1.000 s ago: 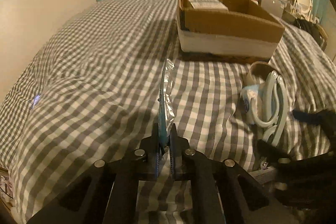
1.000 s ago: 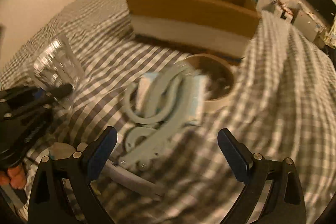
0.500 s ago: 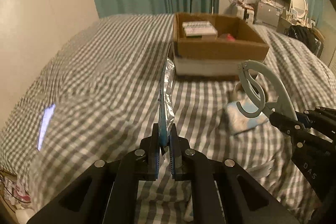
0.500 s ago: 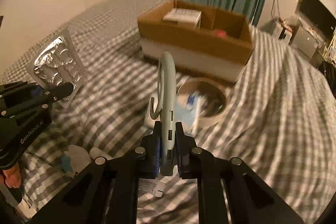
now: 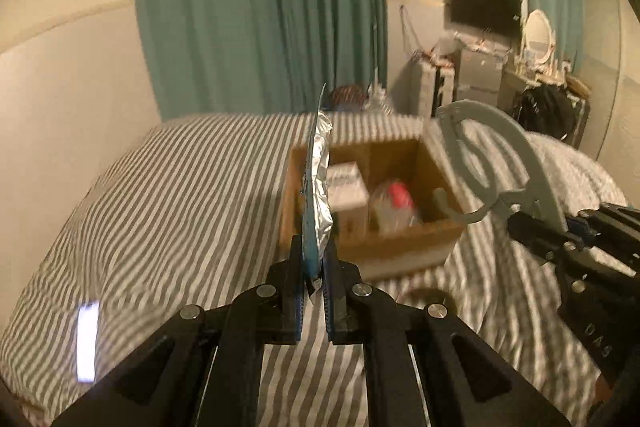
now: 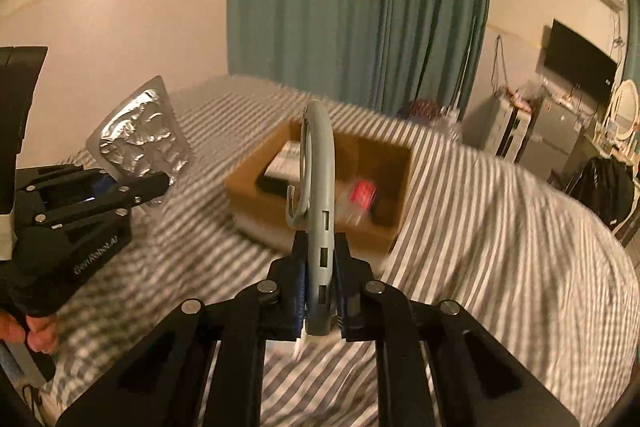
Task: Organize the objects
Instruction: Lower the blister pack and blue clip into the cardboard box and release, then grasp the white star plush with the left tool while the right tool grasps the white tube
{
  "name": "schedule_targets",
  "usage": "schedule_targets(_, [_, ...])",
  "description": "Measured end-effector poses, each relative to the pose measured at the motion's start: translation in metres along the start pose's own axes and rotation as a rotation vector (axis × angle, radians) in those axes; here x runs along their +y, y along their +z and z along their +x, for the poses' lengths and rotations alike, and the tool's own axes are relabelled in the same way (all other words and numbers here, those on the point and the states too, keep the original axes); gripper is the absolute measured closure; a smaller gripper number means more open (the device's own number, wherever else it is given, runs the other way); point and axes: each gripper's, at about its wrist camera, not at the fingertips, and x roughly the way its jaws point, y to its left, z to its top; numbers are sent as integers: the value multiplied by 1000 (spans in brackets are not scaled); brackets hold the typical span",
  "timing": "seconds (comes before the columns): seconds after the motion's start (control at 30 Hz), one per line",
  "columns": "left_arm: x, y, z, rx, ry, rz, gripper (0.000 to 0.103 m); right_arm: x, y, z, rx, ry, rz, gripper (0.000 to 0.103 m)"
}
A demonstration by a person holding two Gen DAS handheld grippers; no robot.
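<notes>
Left tongs pinch our silver foil blister pack edge-on, while right tongs clamp our pale grey curved plastic hanger; both are held in the air over the striped bed, near the open brown cardboard box.

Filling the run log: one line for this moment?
left hand-held gripper: holds blister pack | right hand-held gripper: holds hanger | both raised near cardboard box

Silver foil blister pack and pale grey curved hook, both upright above open cardboard box.
</notes>
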Motion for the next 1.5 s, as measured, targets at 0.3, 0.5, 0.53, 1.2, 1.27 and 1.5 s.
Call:
schedule_targets(0.3, [-6,58,79,-14,-59,-11,96,-33,61,54,-47,-35,-5,92])
schedule_targets(0.5, [-11,51,149,61,-66,7,96,-52,70,127,25,-39,1,92])
schedule_targets(0.53, [-12,48,156,73,-68,10,96,-54,67,138,40,-32,7,92])
schedule_targets(1.2, [-11,62,28,-62,28,17,0,-52,76,36,-61,-103,25,24])
schedule_targets(1.27, [-9,64,0,-90,38,11,0,-47,80,4,-96,-113,15,14])
schedule_targets(1.5, [0,33,-75,-51,122,12,0,-22,62,-80,-135,-161,-17,1])
